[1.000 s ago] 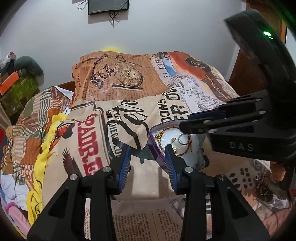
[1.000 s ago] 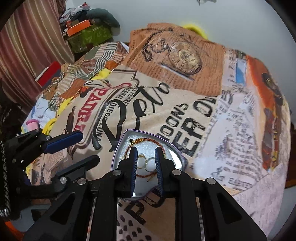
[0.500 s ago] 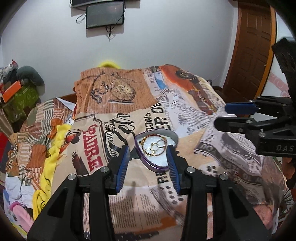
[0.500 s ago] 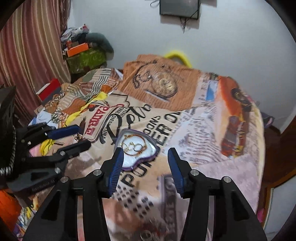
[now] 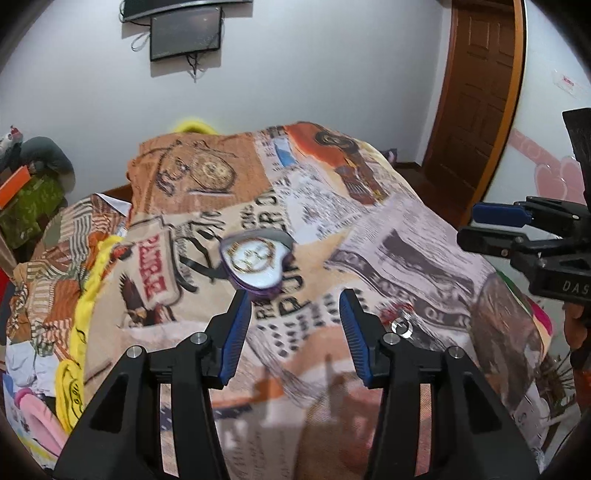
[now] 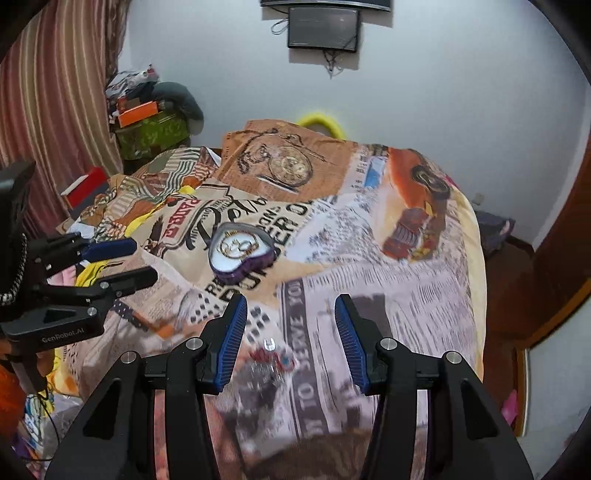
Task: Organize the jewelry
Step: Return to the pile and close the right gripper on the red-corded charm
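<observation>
A purple heart-shaped jewelry box (image 5: 256, 260) lies open on the printed bedspread, with a gold necklace and rings on its white lining; it also shows in the right wrist view (image 6: 240, 254). My left gripper (image 5: 294, 334) is open and empty, held back from the box. My right gripper (image 6: 290, 338) is open and empty, above a small pile of loose jewelry (image 6: 271, 360) on the bedspread. That pile also shows in the left wrist view (image 5: 400, 323), blurred.
The bedspread (image 6: 369, 251) covers the whole bed. Clothes and boxes (image 6: 147, 118) are stacked at the far left by a striped curtain. A wooden door (image 5: 476, 92) stands at the right. A wall screen (image 5: 184, 31) hangs behind the bed.
Both grippers have pulled back and up from the box. The right gripper, nearly closed over the box a second ago, has opened wide. The box stays put with the jewelry inside.
</observation>
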Tool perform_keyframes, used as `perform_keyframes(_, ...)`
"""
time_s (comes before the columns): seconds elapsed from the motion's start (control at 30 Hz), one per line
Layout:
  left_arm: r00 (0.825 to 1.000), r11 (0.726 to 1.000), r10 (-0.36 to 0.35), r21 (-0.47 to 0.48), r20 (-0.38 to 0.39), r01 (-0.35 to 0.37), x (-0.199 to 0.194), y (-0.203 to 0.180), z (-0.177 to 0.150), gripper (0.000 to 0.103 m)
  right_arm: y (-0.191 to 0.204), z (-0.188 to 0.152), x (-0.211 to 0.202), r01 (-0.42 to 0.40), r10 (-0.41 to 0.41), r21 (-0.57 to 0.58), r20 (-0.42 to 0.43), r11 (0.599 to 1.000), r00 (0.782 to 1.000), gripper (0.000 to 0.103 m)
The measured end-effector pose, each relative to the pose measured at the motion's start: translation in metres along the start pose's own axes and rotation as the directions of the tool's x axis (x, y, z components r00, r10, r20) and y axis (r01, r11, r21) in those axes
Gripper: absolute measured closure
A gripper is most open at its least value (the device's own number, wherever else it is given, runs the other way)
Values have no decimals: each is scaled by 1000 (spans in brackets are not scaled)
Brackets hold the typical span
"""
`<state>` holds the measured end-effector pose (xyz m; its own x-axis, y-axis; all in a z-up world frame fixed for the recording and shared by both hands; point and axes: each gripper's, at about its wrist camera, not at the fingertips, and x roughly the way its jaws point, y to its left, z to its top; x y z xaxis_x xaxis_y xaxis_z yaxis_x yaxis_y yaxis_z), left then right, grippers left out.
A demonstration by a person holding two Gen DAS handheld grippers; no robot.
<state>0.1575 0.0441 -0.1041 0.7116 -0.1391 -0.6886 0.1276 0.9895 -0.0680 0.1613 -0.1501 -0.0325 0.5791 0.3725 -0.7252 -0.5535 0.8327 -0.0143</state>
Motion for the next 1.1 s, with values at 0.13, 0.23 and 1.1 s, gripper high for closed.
perform_keyframes(0.13,998,999,-38,17,-43,39,10,-21,-11,54,-12,-18,-5,21,-21,28,-7,999,1000,57)
perform_keyframes(0.23,995,997,-68,28,-74,70,18,-36,-18,54,-16,-31,-8,39,-39,35,-17,999,999,57)
perform_keyframes(1.1,978,988,-147,-57,-148,140,52,-39,-50,57,-10,-75,56,-98,99,14,-187,995,977,76)
